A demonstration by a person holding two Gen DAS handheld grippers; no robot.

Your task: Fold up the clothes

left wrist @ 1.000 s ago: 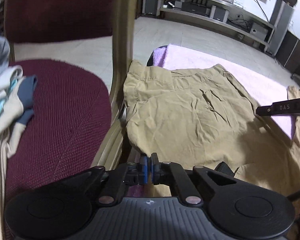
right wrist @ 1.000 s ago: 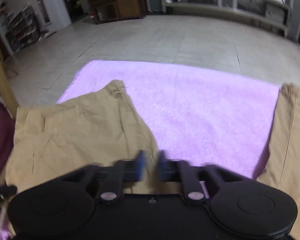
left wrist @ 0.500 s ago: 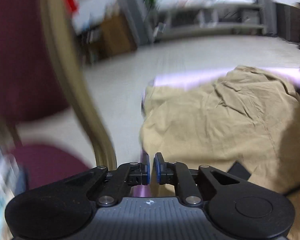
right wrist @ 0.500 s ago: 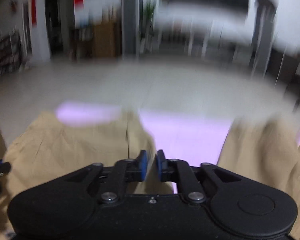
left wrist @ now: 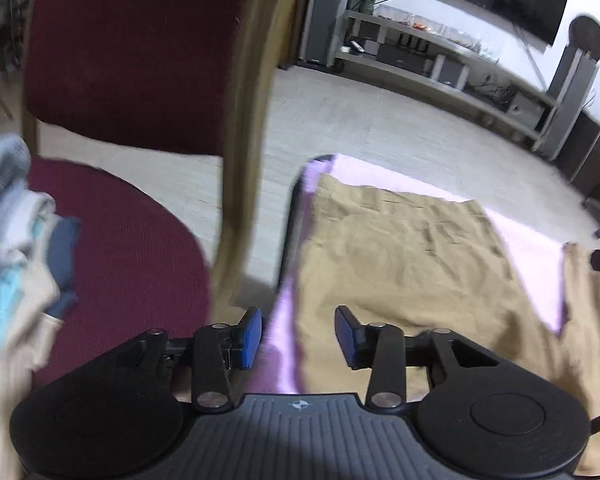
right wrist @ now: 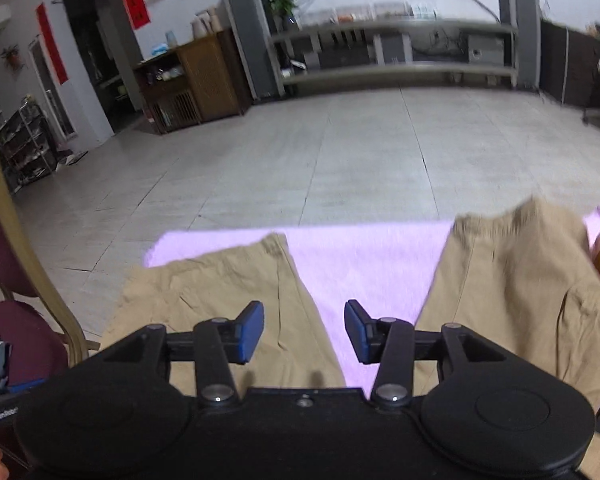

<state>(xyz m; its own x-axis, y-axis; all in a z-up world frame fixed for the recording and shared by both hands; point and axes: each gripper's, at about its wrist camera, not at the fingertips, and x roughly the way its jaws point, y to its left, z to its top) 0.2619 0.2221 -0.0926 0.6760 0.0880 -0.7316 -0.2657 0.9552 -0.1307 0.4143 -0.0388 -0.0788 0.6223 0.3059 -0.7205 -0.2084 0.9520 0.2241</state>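
I'm holding both tools wide open, gripping nothing. The khaki trousers (right wrist: 236, 300) are lying on the pink towel (right wrist: 364, 264), legs pointing away; left tool (left wrist: 298, 336) is hovering over their left edge, right tool (right wrist: 304, 330) between the legs.

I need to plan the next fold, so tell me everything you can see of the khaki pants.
The khaki pants are tan woven cloth, creased and wrinkled, lying flat on a pink towel. The two legs spread apart in a V, with bare towel between them; the other leg lies to the right, with a seam running down it. Their left edge reaches the towel's edge near a maroon chair. Neither open gripper holds them: the left gripper and right gripper hang over them.
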